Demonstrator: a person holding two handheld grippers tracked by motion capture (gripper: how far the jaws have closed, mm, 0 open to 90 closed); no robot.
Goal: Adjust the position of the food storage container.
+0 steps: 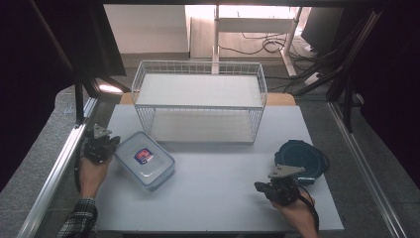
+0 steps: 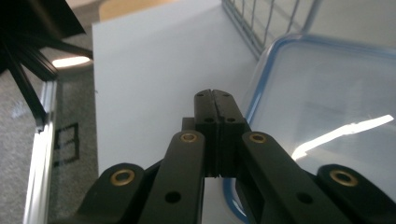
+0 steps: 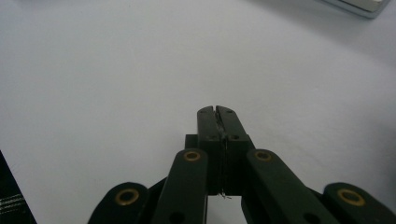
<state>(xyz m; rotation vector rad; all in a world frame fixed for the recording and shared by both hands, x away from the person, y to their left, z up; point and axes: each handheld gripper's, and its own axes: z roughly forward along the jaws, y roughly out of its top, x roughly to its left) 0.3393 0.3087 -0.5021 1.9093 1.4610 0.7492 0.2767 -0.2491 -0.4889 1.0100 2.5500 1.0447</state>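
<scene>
the pale worktop (image 1: 218, 188) carries a white wire rack (image 1: 199, 101) at its far side, open toward you, likely there to take containers. your left tool (image 1: 100, 144) sits just beside the clear box with the blue-rimmed lid (image 1: 144, 159), jaws pressed together on nothing. your right tool (image 1: 277, 188) is likewise pinched shut and empty, resting near the dark round container (image 1: 302, 157). both containers lie within easy reach of each hand.

The high view is dim, with blown-out light at top centre and dark corners. A glare streak is seen on the container lid (image 2: 336, 130); near fingers (image 3: 215, 122) are blurred.
</scene>
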